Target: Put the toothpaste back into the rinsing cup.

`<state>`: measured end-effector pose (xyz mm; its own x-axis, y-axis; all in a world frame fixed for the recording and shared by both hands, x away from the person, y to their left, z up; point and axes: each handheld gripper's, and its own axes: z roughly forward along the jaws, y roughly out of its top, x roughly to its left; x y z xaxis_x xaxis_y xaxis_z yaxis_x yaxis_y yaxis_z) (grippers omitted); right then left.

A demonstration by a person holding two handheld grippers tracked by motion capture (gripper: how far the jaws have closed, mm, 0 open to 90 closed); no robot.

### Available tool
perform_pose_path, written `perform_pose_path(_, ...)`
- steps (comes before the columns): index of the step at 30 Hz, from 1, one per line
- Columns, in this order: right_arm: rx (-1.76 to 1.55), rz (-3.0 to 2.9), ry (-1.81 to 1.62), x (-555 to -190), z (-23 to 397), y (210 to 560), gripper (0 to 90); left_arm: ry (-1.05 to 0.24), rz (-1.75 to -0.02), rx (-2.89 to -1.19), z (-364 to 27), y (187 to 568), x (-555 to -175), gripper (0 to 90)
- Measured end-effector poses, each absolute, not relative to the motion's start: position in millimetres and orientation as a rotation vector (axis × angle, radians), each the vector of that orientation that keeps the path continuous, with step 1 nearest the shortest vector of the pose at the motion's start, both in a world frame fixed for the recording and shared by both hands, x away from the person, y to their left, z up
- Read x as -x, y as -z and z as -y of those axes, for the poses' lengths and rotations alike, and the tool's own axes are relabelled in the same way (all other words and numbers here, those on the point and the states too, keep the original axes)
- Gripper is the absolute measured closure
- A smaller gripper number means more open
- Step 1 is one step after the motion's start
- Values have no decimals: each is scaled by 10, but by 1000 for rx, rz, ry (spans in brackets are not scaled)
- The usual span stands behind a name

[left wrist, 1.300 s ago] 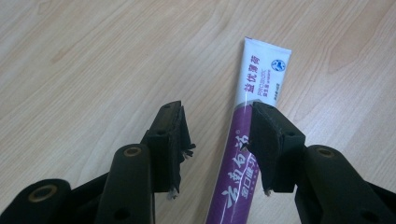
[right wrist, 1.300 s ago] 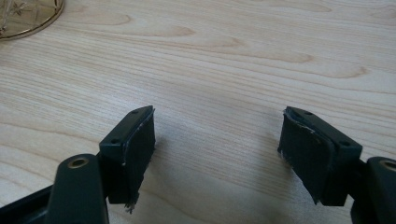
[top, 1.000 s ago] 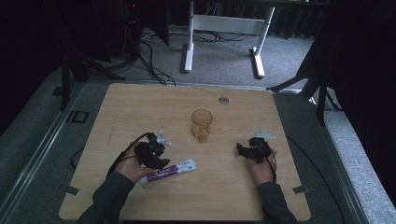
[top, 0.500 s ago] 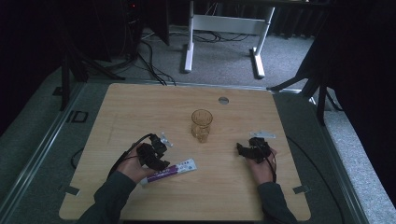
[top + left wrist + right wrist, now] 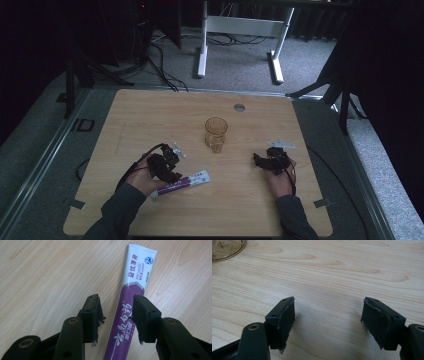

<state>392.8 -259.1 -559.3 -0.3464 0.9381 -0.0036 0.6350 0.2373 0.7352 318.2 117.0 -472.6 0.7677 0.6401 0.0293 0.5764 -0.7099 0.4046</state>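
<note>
Now for the purple and white toothpaste tube (image 5: 181,183). Lies flat on the wooden table (image 5: 150,115), in front of the glass cup (image 5: 216,134) and off to its left, on the person's side. Points its flat white end toward the cup and its purple end away from it.

Next, the left gripper (image 5: 167,167). Sits in the person's left hand (image 5: 142,181), left of the cup and nearer the person. Hangs right over the purple part of the tube. Has just been closing its jaws a little, with the tube between them. Leaves a gap on one side of the tube in the left gripper view, and comes right up to the tube's edge on the other side. Does not squeeze it yet, so spread apart.

Then the right gripper (image 5: 262,161). Sits in the right hand (image 5: 280,180), right of the cup and a bit nearer the person. Keeps its jaws spread wide, with bare wood between them. Rests low over the table, well apart from the tube.

Also a small white tag (image 5: 281,144), just right of the cup's side, close to the right gripper.
</note>
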Motion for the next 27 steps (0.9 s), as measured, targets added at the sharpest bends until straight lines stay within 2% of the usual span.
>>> perform_pose_path(27, -1439, -2067, -903, -3928, 2590, 5593, 267, -211, -904, -2644, -1036, 4809, -3175, 572)
